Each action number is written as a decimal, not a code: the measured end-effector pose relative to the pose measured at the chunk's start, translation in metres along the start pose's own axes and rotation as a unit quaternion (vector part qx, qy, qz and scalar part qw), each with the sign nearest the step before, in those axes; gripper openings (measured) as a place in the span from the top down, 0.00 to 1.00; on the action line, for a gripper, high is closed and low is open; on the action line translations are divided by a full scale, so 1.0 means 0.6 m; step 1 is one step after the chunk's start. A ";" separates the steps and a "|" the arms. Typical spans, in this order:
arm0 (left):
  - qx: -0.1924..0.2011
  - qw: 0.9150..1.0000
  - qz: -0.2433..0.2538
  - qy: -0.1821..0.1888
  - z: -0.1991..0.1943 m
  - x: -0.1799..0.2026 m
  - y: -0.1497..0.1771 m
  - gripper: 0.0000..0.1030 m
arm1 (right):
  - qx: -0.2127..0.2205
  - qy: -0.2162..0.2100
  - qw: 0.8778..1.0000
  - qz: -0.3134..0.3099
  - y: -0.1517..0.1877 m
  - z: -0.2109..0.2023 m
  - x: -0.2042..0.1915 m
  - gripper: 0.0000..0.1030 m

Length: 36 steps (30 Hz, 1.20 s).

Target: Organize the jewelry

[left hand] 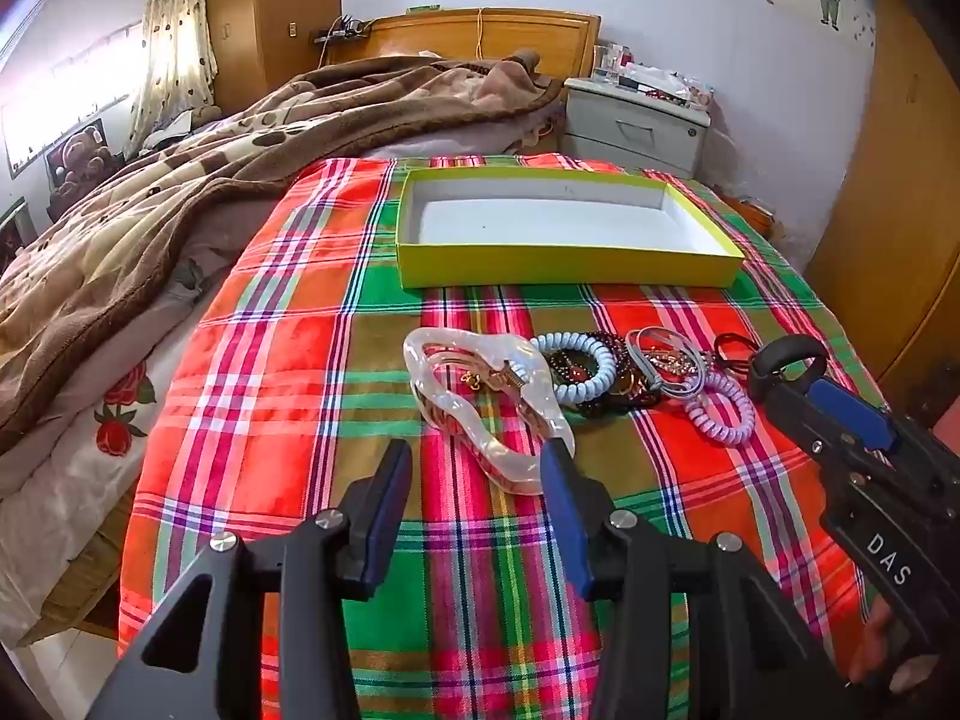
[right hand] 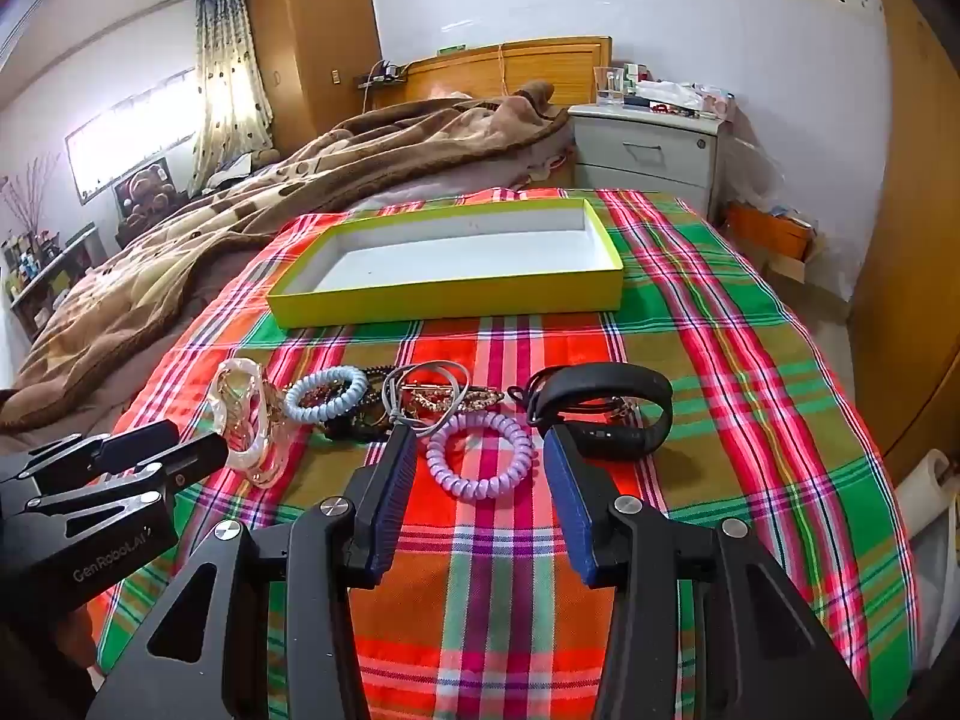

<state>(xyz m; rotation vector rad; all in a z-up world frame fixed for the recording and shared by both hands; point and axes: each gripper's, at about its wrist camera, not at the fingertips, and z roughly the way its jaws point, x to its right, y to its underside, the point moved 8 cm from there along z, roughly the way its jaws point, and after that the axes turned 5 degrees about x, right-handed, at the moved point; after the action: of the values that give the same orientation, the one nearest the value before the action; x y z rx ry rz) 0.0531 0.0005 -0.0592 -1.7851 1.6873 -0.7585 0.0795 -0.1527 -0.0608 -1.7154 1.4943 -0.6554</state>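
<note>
Your left claw (left hand: 477,468) is spread wide just short of the pearly hair clip (left hand: 486,396), gripping nothing. Your right claw (right hand: 480,450) is also spread, holding nothing, with the lilac coil tie (right hand: 479,456) lying on the plaid cloth (right hand: 750,360) between its fingertips. The jewelry pile sits on the bed near the empty yellow box (right hand: 444,300).

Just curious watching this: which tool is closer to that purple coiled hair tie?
The right tool: the purple coiled hair tie lies just ahead, between its open fingers. The left tool sits further left, by the pearly hair claw.
</note>
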 end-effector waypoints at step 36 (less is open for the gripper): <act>-0.001 1.000 -0.008 -0.007 0.001 -0.005 -0.002 0.55 | 0.006 0.009 1.000 -0.003 -0.002 0.001 0.003 0.56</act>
<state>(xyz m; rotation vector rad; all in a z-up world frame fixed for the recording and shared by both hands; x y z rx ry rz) 0.0539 0.0036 -0.0589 -1.8020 1.6671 -0.7493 0.0807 -0.1545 -0.0604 -1.7095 1.4945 -0.6833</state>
